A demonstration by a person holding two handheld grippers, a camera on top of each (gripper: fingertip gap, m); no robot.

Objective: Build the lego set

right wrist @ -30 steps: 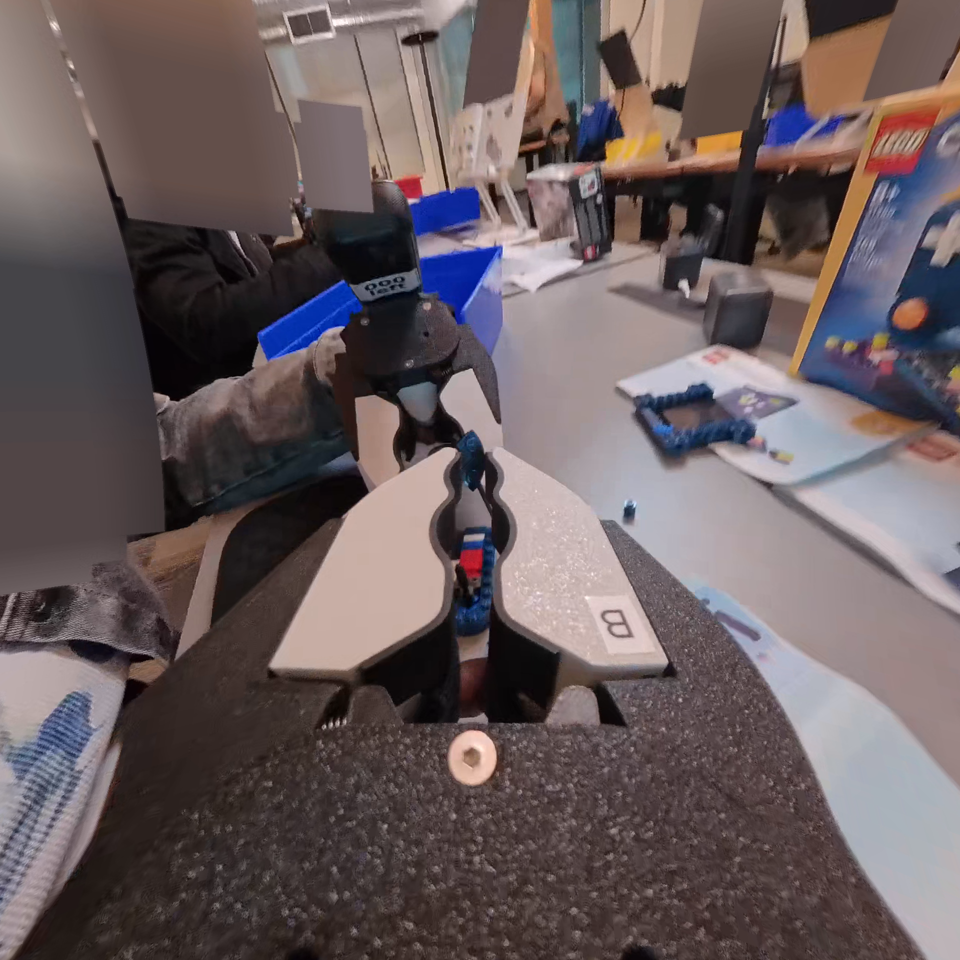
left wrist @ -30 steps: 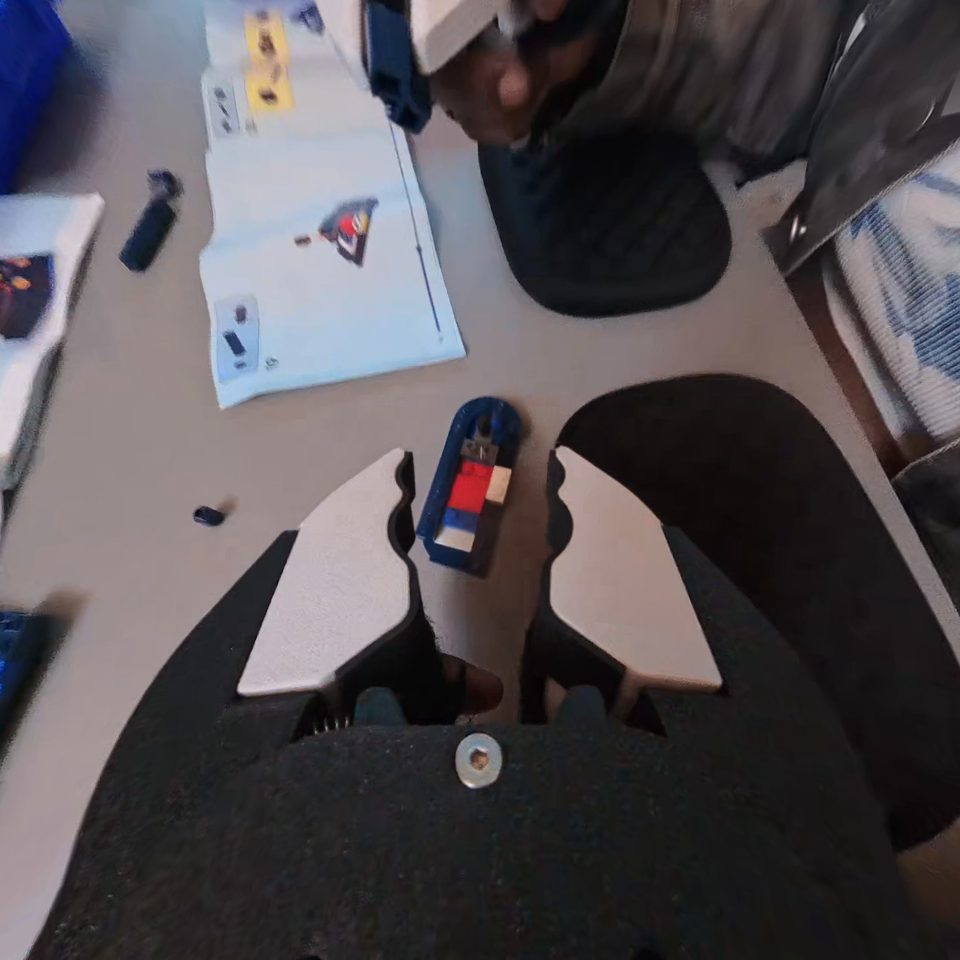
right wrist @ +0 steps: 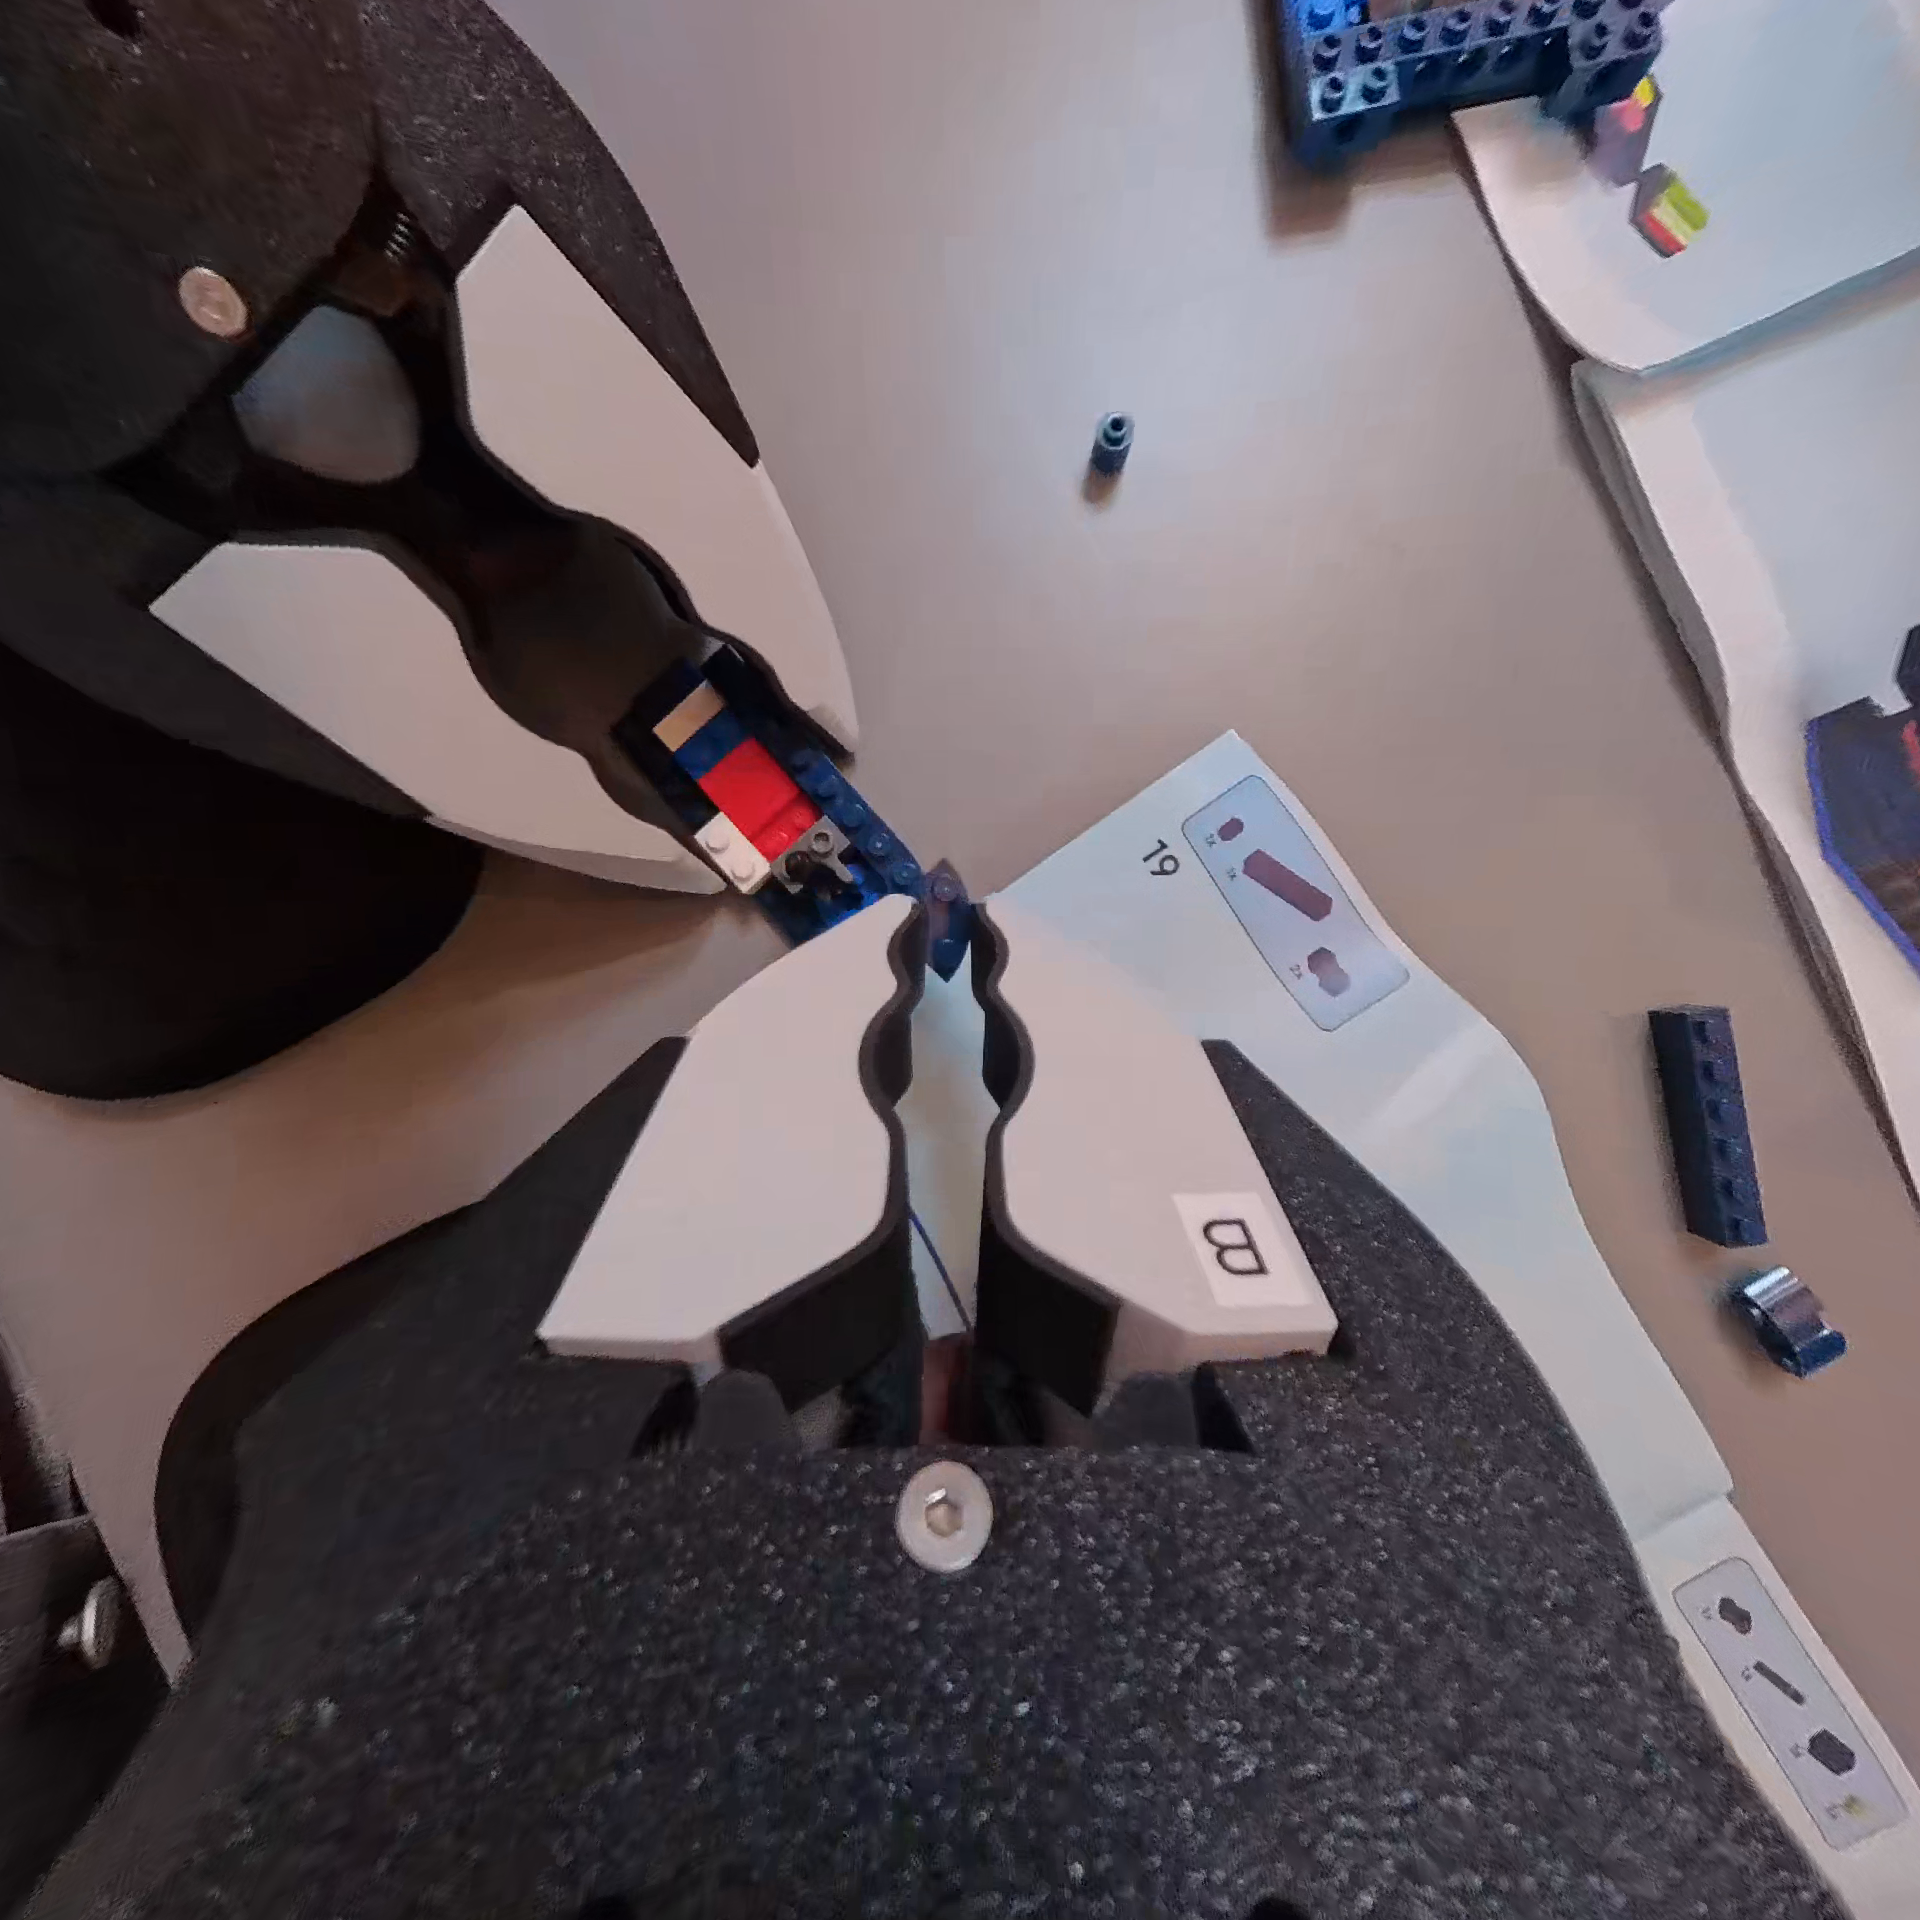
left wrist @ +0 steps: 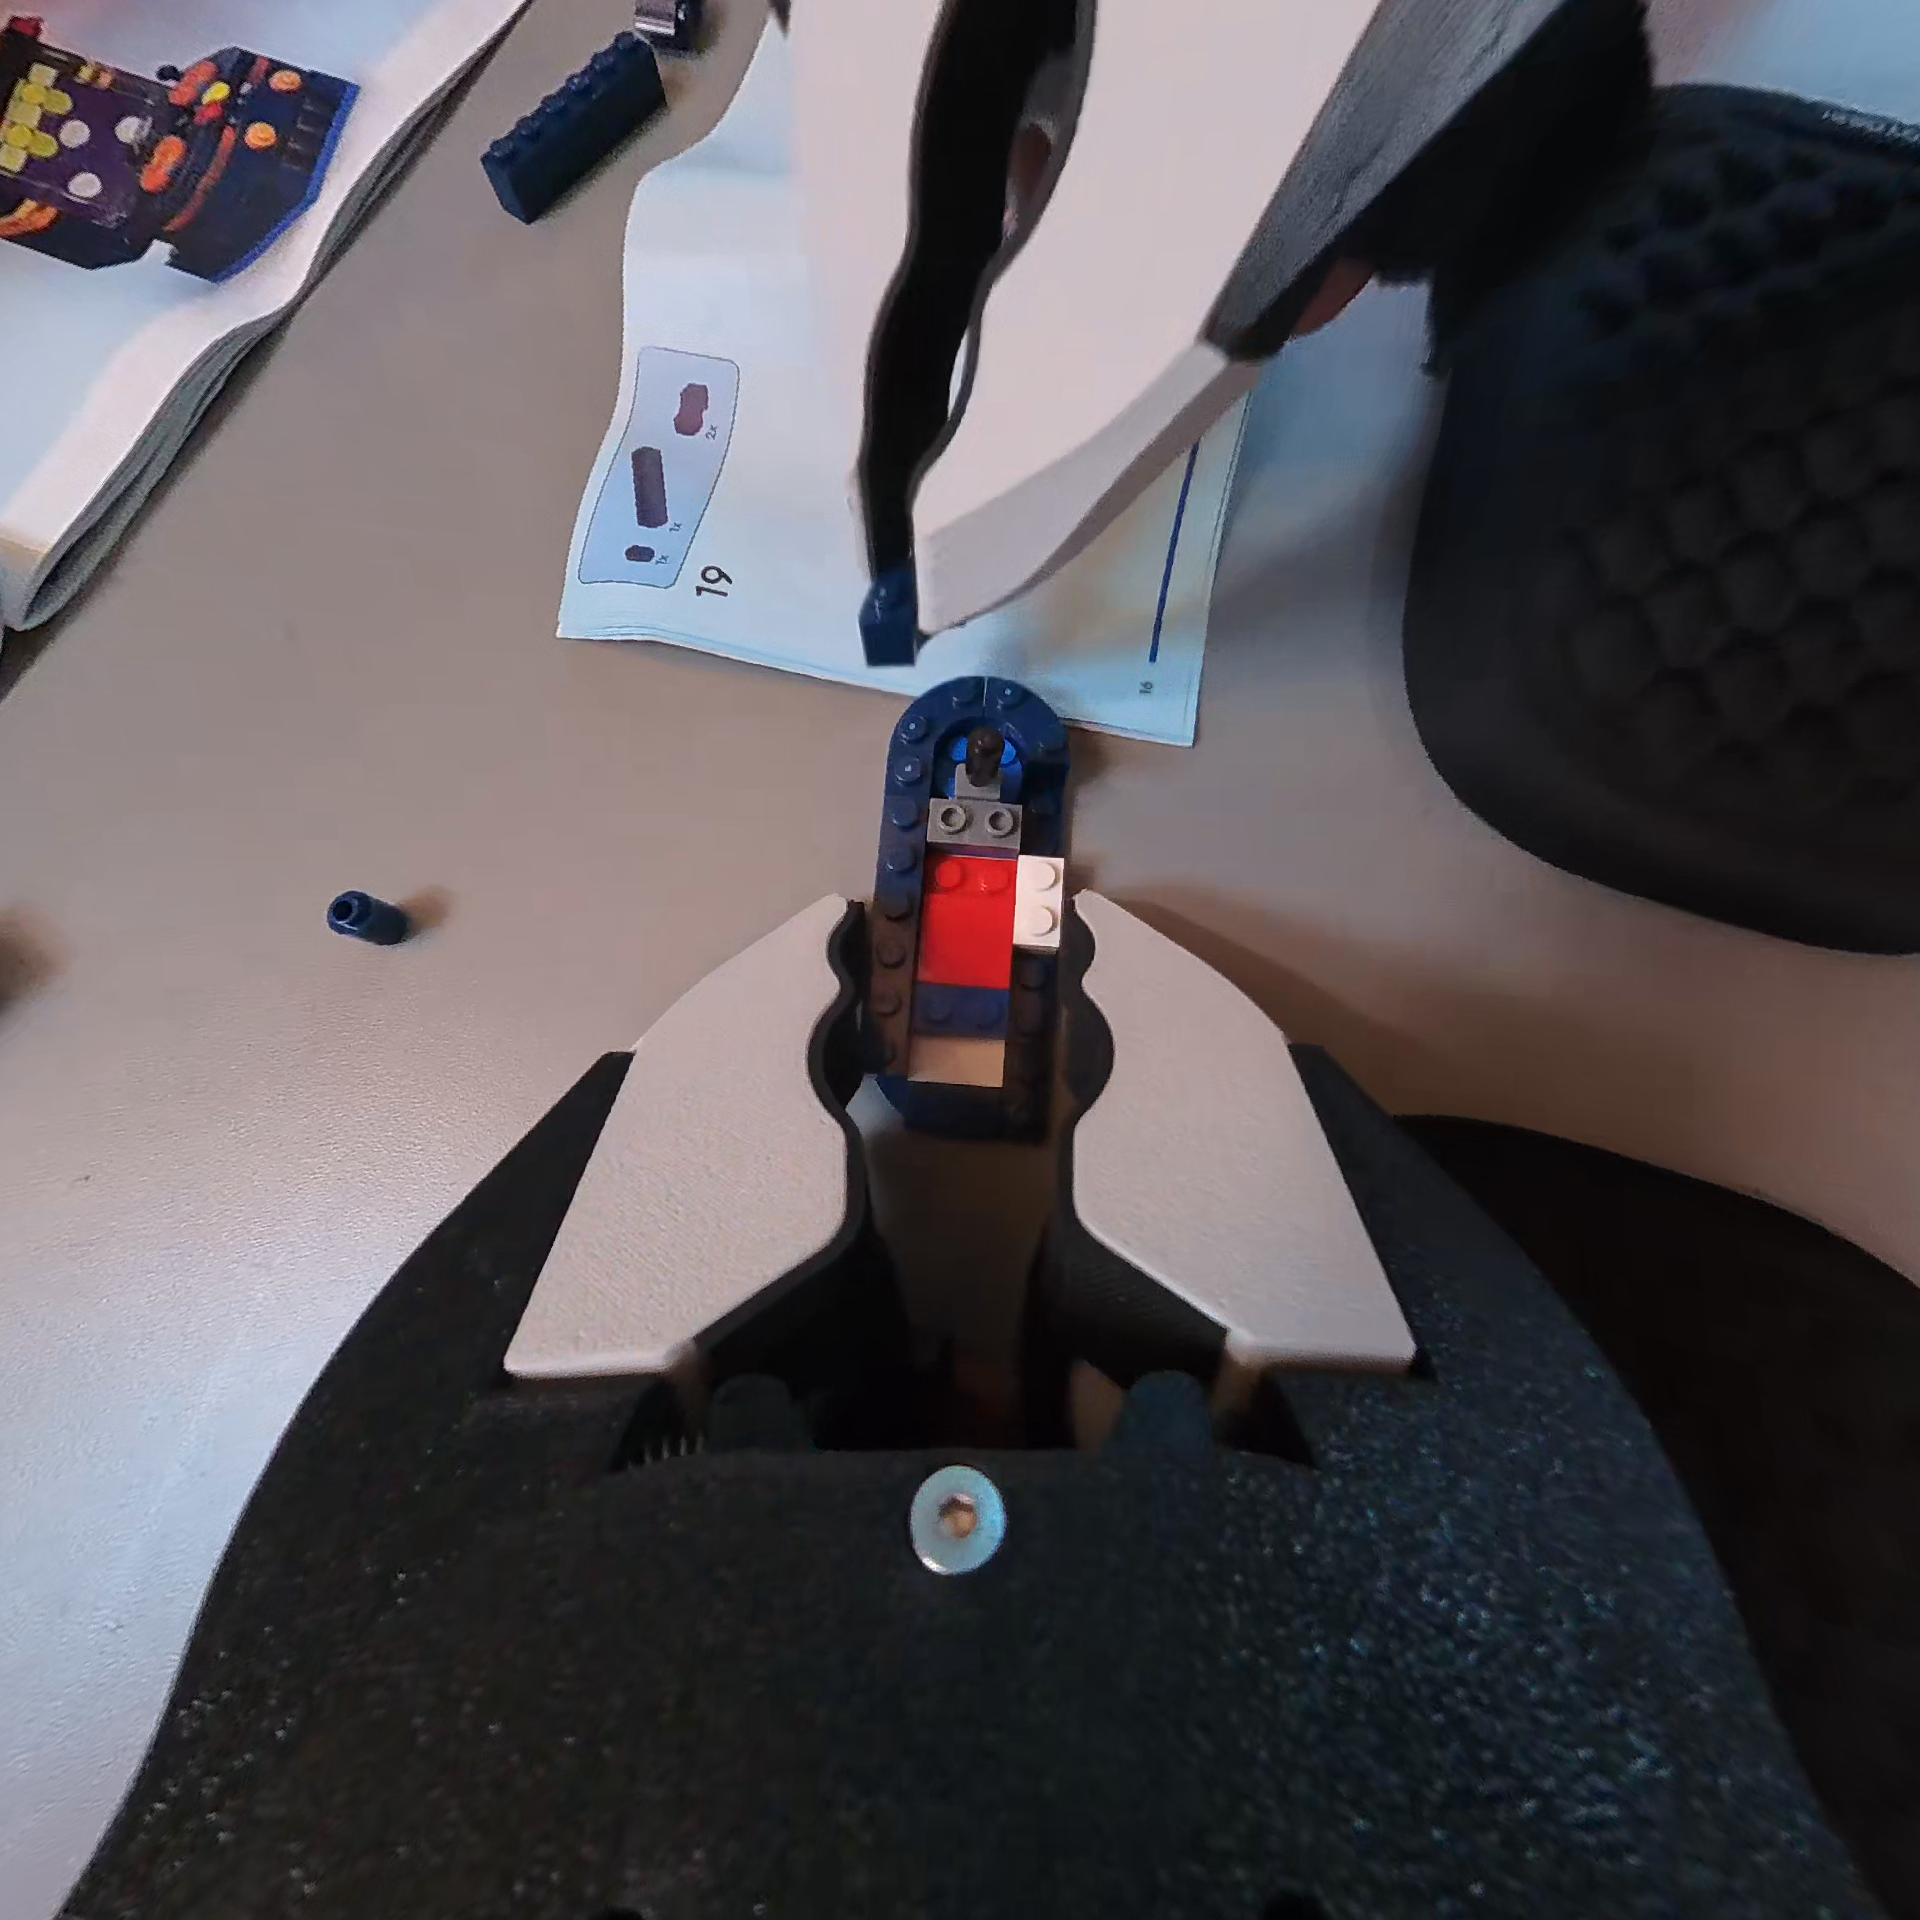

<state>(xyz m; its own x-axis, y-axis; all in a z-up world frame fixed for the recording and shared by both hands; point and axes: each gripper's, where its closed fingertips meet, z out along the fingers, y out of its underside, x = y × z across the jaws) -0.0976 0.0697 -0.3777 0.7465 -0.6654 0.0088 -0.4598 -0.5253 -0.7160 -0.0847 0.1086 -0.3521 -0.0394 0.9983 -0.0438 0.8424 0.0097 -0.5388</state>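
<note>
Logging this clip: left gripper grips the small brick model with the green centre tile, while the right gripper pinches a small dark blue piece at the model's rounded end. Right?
Not quite. The centre tile of the brick model is red, not green, as the left wrist view shows. The rest stands: the left gripper grips it, and the right gripper pinches a small dark blue piece at its rounded end.

The rear of the brick model [left wrist: 971,935] lies hidden between the left gripper [left wrist: 961,914] fingers. The small blue piece [right wrist: 943,930] is half buried in the right gripper [right wrist: 945,920]. A printed booklet [left wrist: 156,156] beyond is cut off.
</note>
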